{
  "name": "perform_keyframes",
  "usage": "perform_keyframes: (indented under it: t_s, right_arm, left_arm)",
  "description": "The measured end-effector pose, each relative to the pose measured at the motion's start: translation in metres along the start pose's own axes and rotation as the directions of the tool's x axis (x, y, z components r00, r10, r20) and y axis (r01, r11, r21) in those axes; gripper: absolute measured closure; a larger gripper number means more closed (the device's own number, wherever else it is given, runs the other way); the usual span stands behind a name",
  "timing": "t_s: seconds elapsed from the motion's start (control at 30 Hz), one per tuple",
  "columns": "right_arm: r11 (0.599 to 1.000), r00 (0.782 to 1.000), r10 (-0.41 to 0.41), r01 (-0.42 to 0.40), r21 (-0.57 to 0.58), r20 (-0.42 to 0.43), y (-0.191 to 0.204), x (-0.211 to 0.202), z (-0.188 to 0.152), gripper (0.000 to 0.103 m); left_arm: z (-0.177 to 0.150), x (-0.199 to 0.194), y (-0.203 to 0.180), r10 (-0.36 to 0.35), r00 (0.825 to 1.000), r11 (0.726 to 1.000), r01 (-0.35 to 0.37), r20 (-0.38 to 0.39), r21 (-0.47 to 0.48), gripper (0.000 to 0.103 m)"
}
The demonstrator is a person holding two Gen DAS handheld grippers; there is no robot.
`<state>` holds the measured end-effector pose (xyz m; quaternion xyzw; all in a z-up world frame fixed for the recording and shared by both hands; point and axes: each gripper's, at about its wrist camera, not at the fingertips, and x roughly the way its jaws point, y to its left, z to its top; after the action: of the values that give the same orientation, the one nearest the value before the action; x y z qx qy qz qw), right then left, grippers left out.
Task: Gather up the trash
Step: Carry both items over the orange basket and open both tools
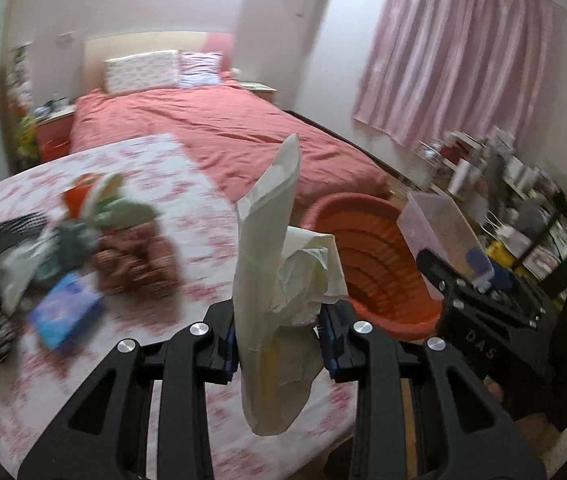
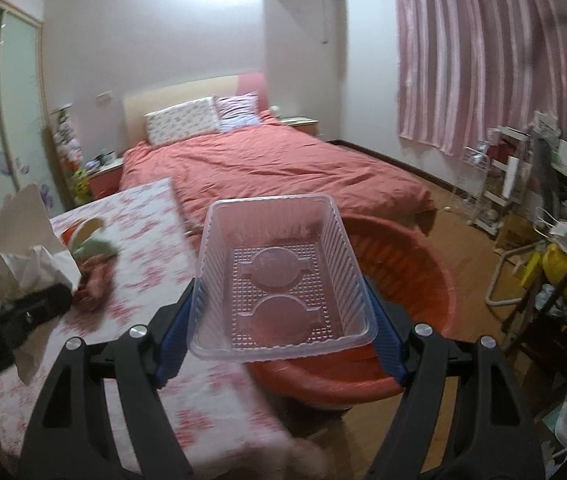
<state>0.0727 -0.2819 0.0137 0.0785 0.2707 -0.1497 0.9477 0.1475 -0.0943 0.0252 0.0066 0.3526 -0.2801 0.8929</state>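
Tissue (image 1: 271,280) clamped left, tray (image 2: 279,276) clamped right, seemingly over basin (image 2: 415,264) rim

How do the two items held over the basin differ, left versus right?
The left gripper pinches crumpled white tissue paper, soft and opaque; the right gripper clamps a clear plastic tray, rigid, ribbed and empty. The tissue stands upright; the tray lies open side up. Both are held near the red basin.
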Motion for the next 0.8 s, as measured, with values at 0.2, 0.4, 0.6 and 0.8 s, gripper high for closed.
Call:
perform_keyframes:
  t_s: [0.2,0.4,0.6,0.8]
  right_arm:
    - [0.997,0.998,-0.06,0.06,0.048,0.0,-0.045,0.014,0.011,0.029]
    - [0.994,0.998,-0.065,0.066,0.092,-0.02,-0.079,0.035,0.016,0.029]
    - [0.99,0.998,-0.056,0.06,0.127,-0.042,-0.102,0.057,0.017,0.029]
    - [0.987,0.998,-0.028,0.036,0.158,-0.053,-0.112,0.073,0.017,0.029]
  left_arm:
    - [0.013,0.042,-0.04,-0.096,0.994,0.993,0.1,-0.054,0.067,0.071]
    - [0.02,0.069,-0.067,-0.155,0.984,0.981,0.164,-0.092,0.107,0.071]
    - [0.025,0.093,-0.08,-0.169,0.978,0.973,0.186,-0.124,0.136,0.071]
    - [0.029,0.107,-0.088,-0.175,0.973,0.968,0.197,-0.149,0.154,0.071]
